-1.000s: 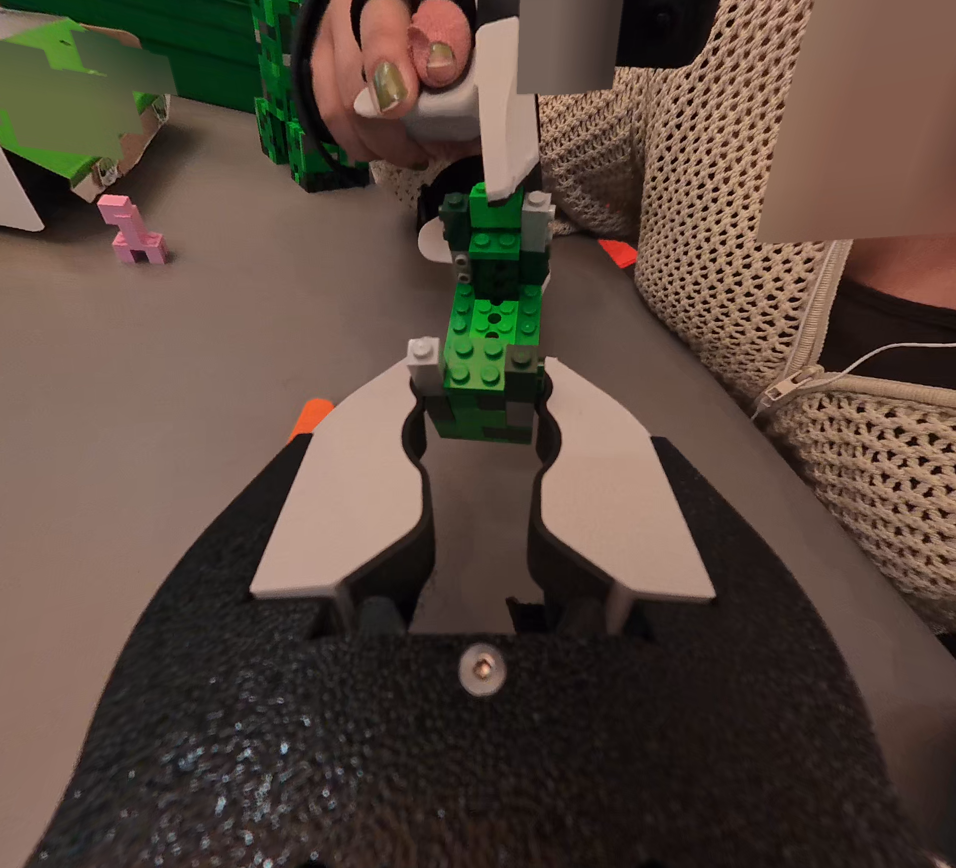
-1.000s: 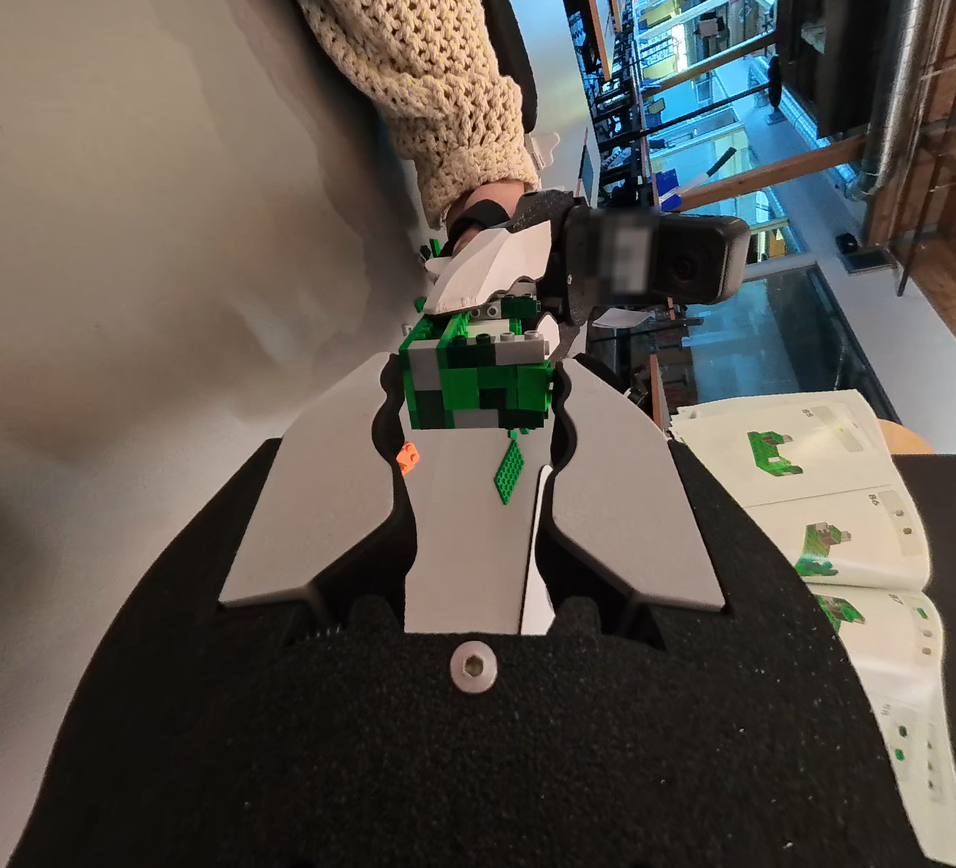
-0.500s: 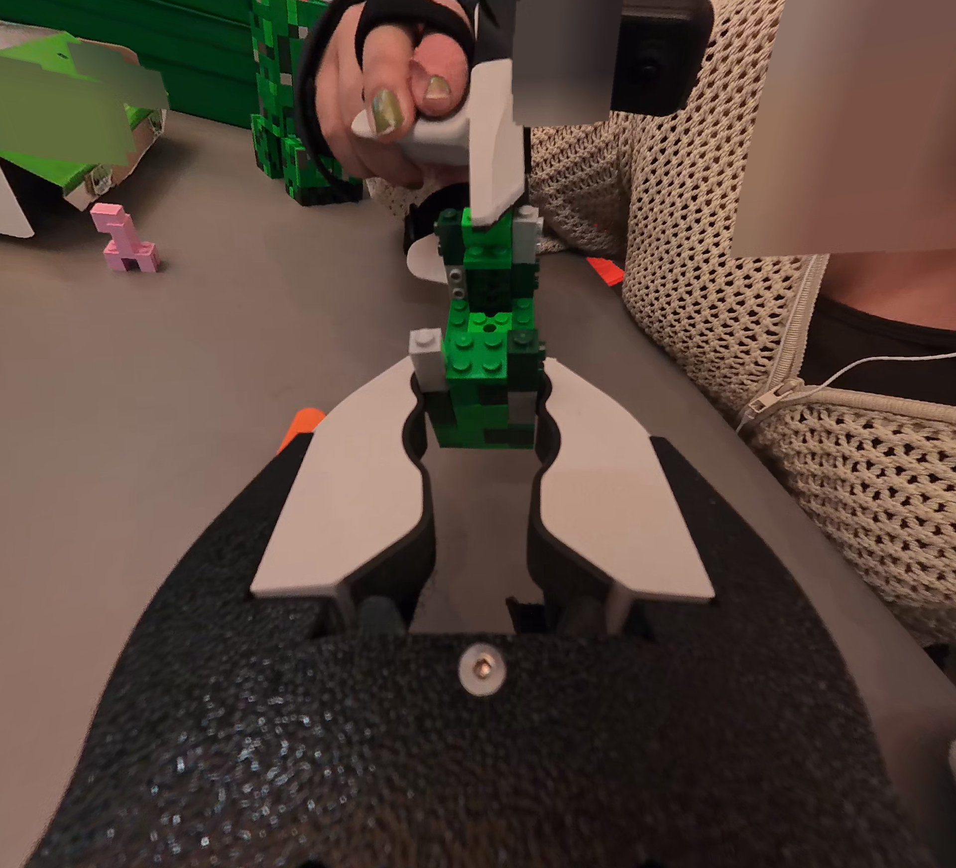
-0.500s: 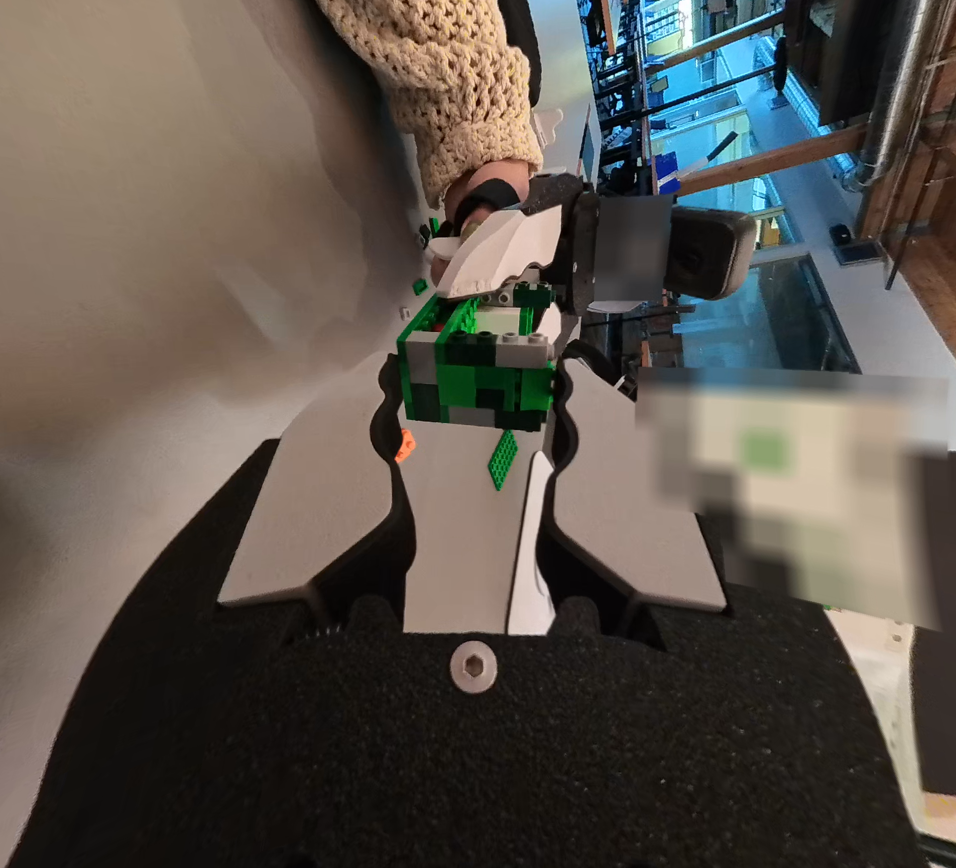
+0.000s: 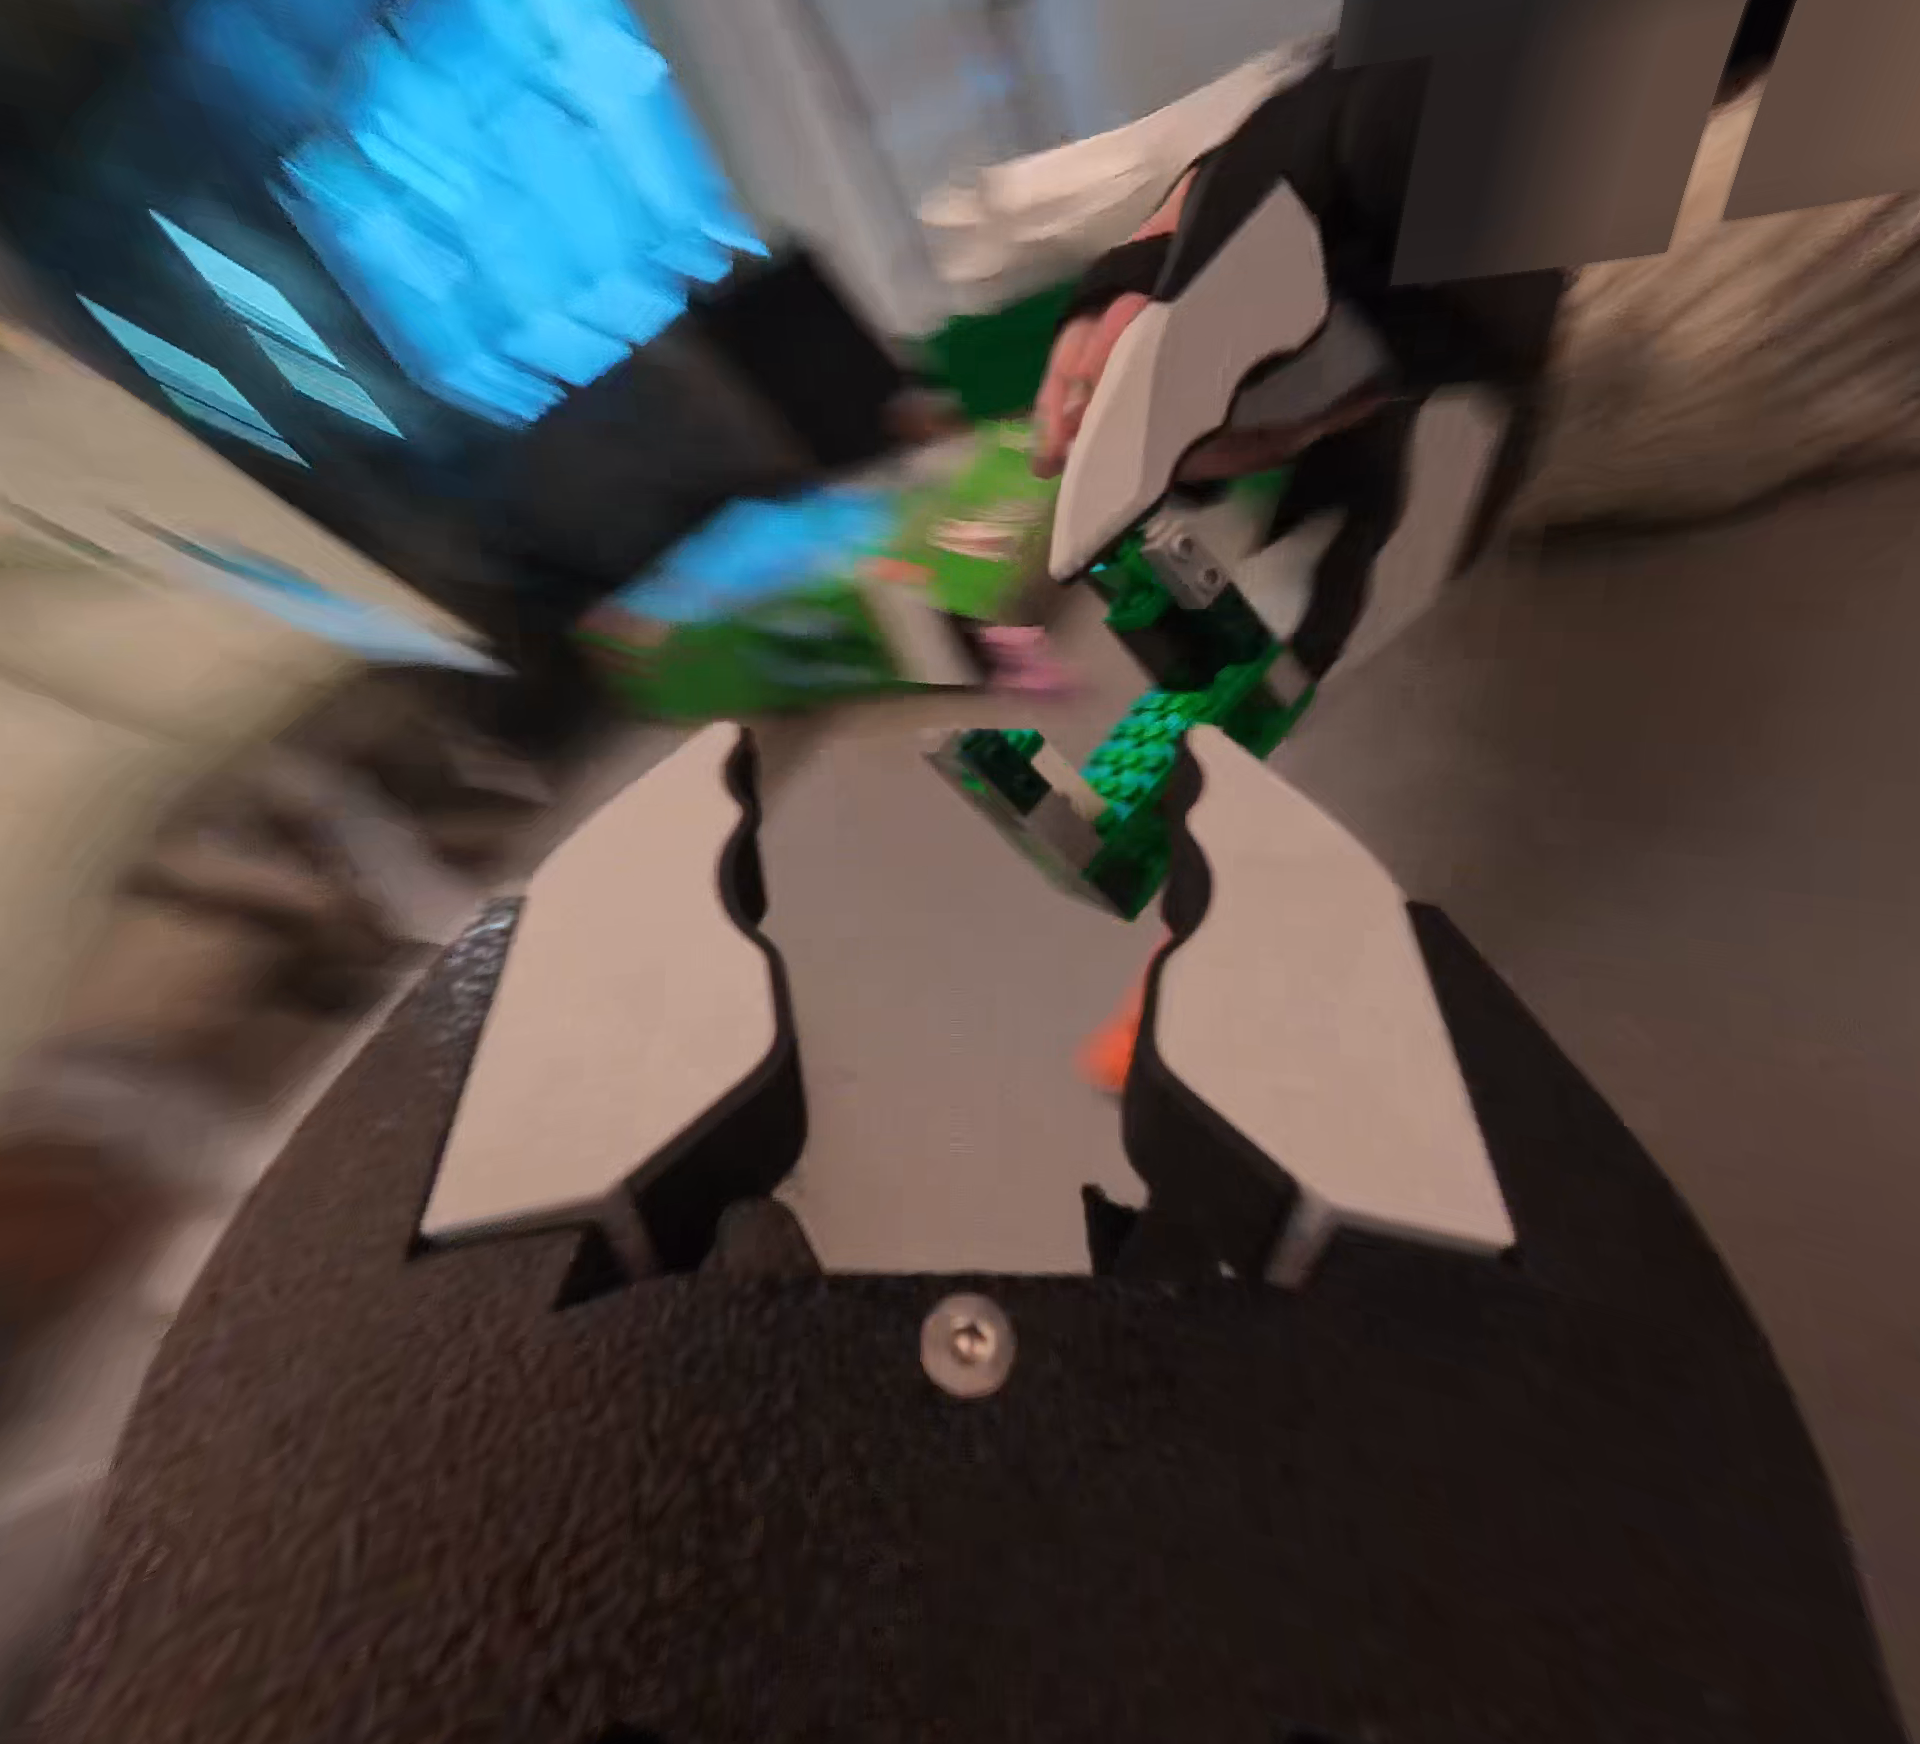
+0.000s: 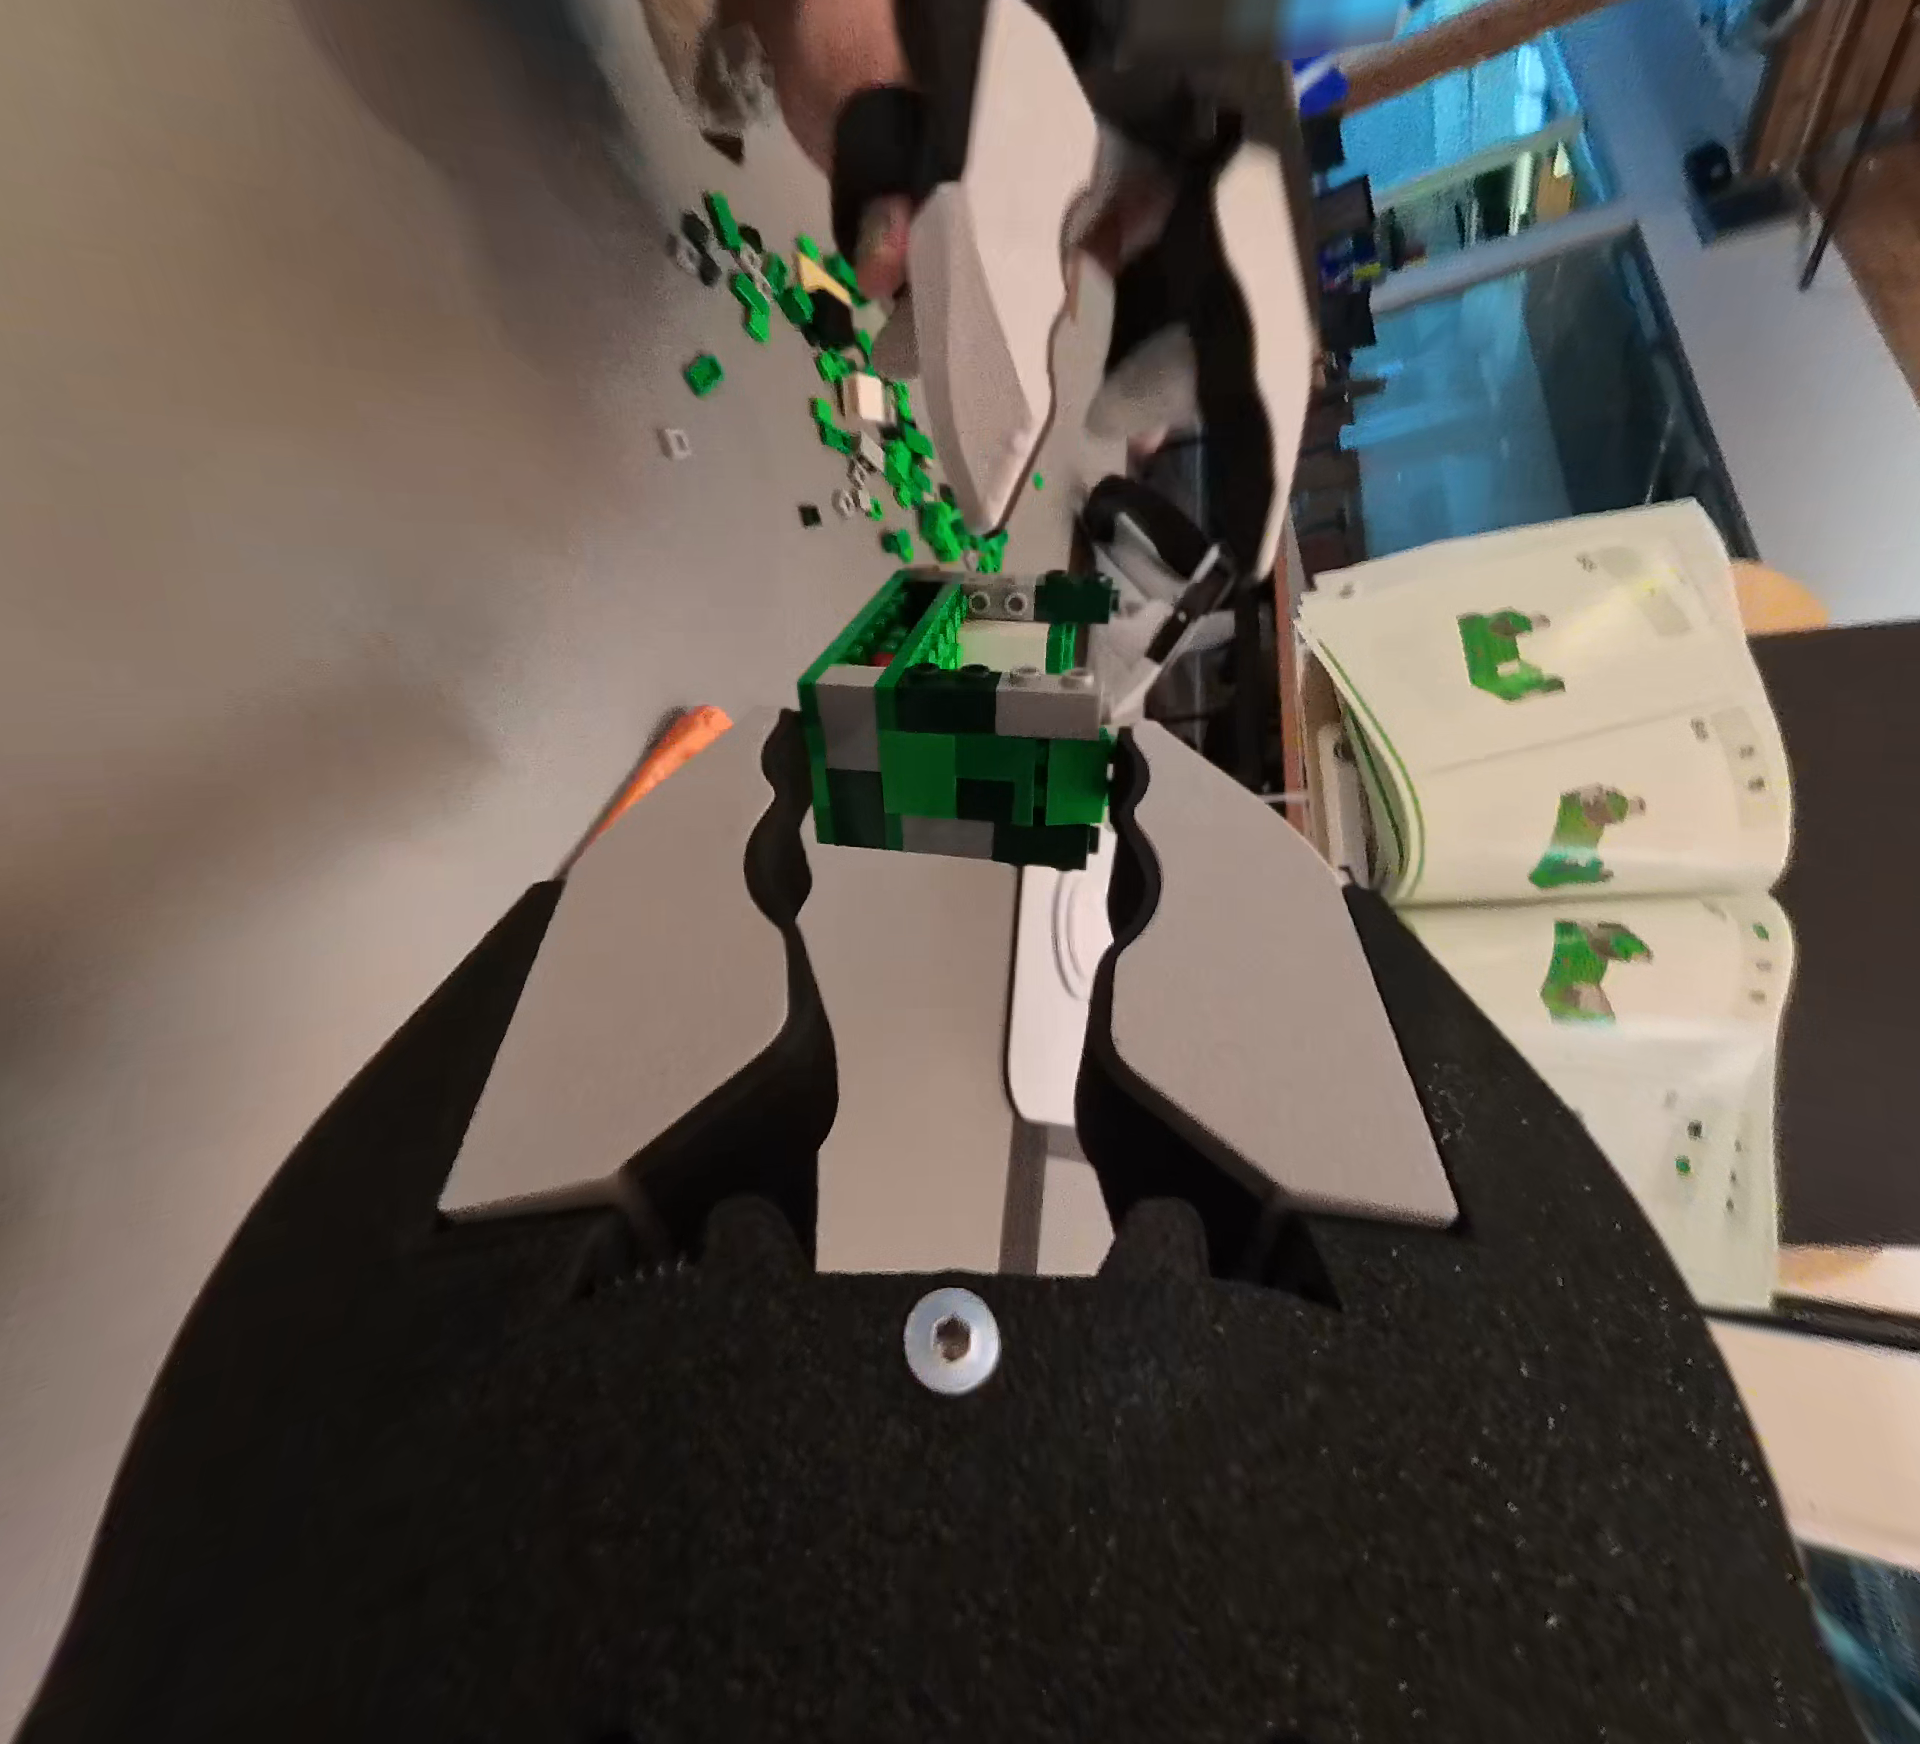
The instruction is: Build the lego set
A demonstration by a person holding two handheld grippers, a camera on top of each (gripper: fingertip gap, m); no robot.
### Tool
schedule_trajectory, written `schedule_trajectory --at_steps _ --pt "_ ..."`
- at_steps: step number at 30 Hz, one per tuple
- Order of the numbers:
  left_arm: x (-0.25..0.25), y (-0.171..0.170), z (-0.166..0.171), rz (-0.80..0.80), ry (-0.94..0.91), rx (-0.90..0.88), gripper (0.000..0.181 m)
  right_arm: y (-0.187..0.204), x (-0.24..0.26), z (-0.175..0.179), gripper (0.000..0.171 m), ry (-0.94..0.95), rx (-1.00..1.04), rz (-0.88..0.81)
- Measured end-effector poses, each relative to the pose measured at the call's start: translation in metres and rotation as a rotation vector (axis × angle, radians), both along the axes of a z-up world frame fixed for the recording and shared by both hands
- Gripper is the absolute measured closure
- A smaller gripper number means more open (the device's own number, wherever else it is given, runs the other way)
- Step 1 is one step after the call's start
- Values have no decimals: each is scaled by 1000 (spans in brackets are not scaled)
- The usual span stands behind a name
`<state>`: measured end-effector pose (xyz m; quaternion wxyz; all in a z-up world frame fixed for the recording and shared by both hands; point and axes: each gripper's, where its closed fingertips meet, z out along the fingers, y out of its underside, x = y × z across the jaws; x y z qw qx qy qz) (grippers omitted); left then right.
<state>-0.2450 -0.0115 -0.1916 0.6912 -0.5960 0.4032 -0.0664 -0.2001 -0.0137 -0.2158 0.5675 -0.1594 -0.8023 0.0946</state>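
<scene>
A green, grey and black lego build (image 6: 956,759) sits between the fingertips of my right gripper (image 6: 954,738), which is shut on it and holds it above the grey table (image 6: 312,551). My left gripper (image 5: 961,749) is open and empty, with the build (image 5: 1132,749) close to its right finger; I cannot tell if they touch. The left wrist view is motion-blurred. In it the right gripper (image 5: 1205,603) grips the build's far end. In the right wrist view the left gripper (image 6: 1127,531) hangs open just beyond the build.
Several loose green, grey and black bricks (image 6: 831,364) lie scattered on the table beyond the build. An open instruction booklet (image 6: 1558,759) lies to the right. An orange piece (image 6: 675,749) lies by my right gripper's left finger. A blurred green box (image 5: 831,593) and a pink piece (image 5: 1018,655) lie farther off.
My left gripper has opened, let go of the build and swung away fast, blurring its view. My right gripper still holds the build and has turned slightly.
</scene>
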Motion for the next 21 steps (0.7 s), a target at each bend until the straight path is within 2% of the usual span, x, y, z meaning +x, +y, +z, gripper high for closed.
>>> schedule_trajectory --at_steps 3,8,13,16,21 --pt "11 -5 1 142 328 215 117 10 -1 6 116 12 -33 -48" --pt "28 3 -22 249 580 286 127 14 0 11 116 16 -64 -74" --pt "35 7 -27 310 679 336 141 8 0 9 116 -4 -69 -55" --pt "36 9 -29 343 732 363 156 4 0 11 116 2 -81 -46" --pt "40 5 -25 311 636 352 160 -4 1 18 116 29 -72 -14"
